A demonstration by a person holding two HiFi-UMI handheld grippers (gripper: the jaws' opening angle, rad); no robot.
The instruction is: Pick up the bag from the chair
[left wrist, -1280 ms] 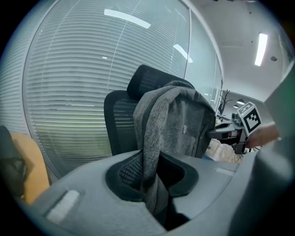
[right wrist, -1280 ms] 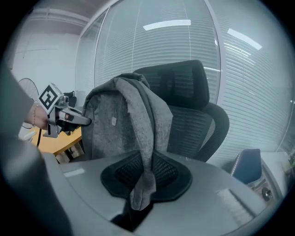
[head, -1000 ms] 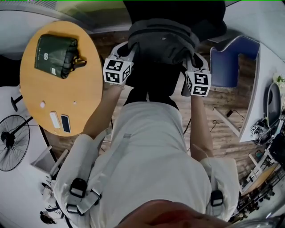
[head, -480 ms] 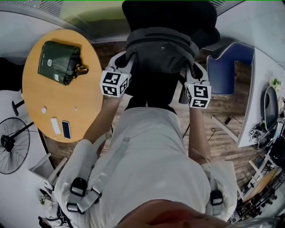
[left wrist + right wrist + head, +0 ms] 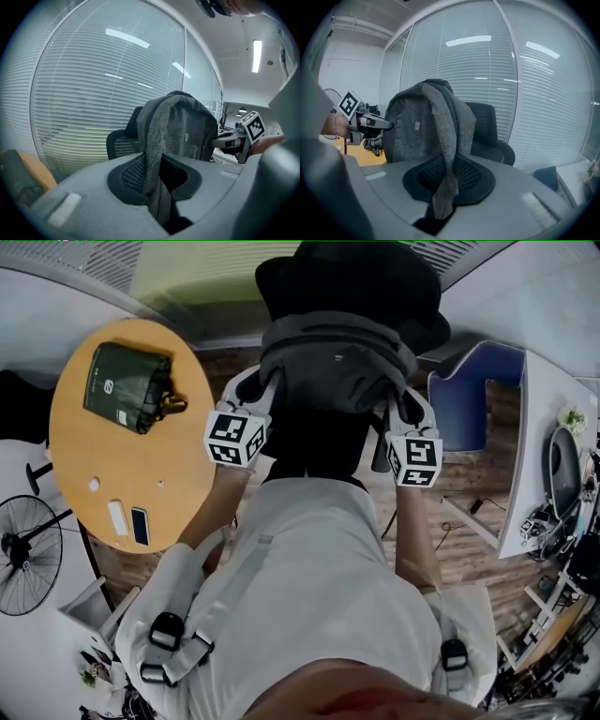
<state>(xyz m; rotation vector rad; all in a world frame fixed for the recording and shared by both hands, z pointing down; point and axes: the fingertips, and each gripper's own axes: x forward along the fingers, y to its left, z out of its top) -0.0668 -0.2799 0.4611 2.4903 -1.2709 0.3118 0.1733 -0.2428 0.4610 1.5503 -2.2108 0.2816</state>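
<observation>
We held the grey bag (image 5: 337,357) up on the near side of the black office chair (image 5: 352,277). The left tool (image 5: 265,395) pinched a fold of its fabric on the left, and the right tool (image 5: 401,407) pinched a fold on the right. Beyond the chair curved a glass wall (image 5: 459,70) with slatted blinds (image 5: 84,93). At left stood a round wooden worktop (image 5: 122,460) carrying a dark green pouch (image 5: 127,376) and a phone (image 5: 140,526). At right a blue chair (image 5: 469,390) stood on the plank floor (image 5: 469,540).
</observation>
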